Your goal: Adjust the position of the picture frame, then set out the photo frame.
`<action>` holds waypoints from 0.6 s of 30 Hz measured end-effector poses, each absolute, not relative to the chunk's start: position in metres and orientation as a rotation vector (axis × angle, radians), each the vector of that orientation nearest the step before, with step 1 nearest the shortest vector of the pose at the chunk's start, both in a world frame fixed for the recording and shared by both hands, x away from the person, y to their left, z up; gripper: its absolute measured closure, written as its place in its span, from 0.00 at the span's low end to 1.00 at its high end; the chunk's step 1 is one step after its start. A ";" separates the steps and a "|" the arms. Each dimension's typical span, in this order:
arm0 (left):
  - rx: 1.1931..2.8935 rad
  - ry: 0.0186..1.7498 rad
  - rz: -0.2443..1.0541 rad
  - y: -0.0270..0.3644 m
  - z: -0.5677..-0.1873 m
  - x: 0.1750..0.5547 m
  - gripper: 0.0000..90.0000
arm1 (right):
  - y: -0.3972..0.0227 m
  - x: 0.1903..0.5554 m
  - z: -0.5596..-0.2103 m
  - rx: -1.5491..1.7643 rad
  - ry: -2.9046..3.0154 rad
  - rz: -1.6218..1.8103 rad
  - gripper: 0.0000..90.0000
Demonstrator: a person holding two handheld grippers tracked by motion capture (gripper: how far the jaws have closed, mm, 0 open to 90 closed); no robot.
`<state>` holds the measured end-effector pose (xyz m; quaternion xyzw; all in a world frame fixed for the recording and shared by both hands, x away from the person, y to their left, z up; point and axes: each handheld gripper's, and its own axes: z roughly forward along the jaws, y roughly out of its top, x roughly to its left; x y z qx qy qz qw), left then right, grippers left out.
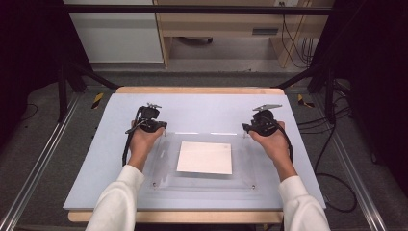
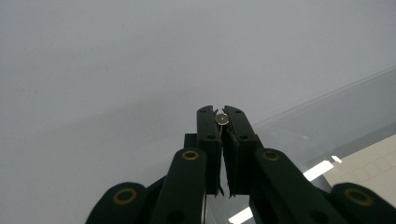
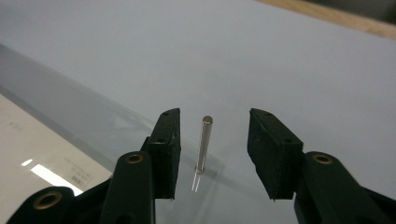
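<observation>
- Left tool (image 2: 222, 112): jaws pressed together, pinching the head of a small silver metal pin (image 2: 222, 119) at its tips; that pin's long axis runs away from the camera, end-on.
- Right tool (image 3: 214, 140): jaws spread, touching nothing; a second slim silver metal pin (image 3: 204, 143) stands upright between them in the corner of the clear acrylic plate (image 3: 116, 123) on the counter (image 3: 280, 56).
- Risk: a sideways nudge from a jaw may tilt the free pin or shift the plate.

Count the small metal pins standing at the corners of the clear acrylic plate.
4: far-left metal pin clamped in the left gripper; far-right pin between the right gripper's open fingers; near-left pin and near-right pin, both faint on the clear acrylic plate.
</observation>
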<state>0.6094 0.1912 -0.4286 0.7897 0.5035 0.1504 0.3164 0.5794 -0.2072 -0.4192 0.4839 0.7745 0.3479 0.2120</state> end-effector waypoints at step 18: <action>2.089 1.335 0.398 0.189 -0.428 0.609 0.95 | -0.233 0.464 -0.428 1.131 2.056 1.116 0.14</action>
